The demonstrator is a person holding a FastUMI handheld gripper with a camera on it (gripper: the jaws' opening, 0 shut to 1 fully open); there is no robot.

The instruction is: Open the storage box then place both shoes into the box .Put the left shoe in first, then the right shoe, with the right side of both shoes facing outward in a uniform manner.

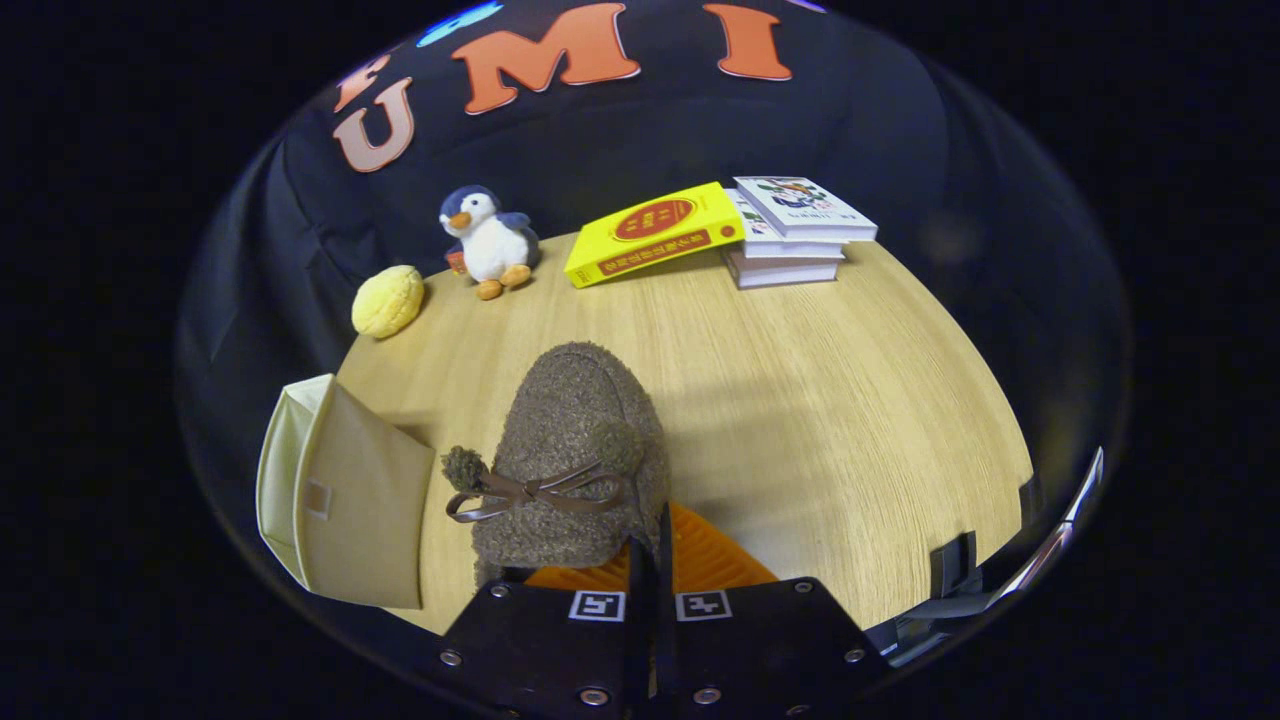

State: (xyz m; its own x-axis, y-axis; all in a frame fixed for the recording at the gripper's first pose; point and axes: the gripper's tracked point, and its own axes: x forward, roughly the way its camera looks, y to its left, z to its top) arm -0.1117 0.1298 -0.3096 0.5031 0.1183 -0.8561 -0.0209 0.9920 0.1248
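Observation:
A brown fuzzy shoe point(575, 440) with a brown ribbon bow and a pompom hangs just ahead of my fingers, toe pointing away from me. My gripper point(650, 545) is shut on the shoe's back rim, which is pinched between the two fingers. The shoe looks lifted a little above the wooden table point(830, 400), and its shadow falls to the right. The beige storage box point(345, 495) stands to the left of the shoe at the table's near left edge. I see its flat front panel and a lighter side; its inside is hidden.
Beyond the shoe, at the table's far side, stand a yellow round plush point(388, 300), a penguin toy point(488, 240), a yellow book point(655, 232) and a stack of white books point(795, 235). A dark bracket point(955, 570) sits at the near right edge.

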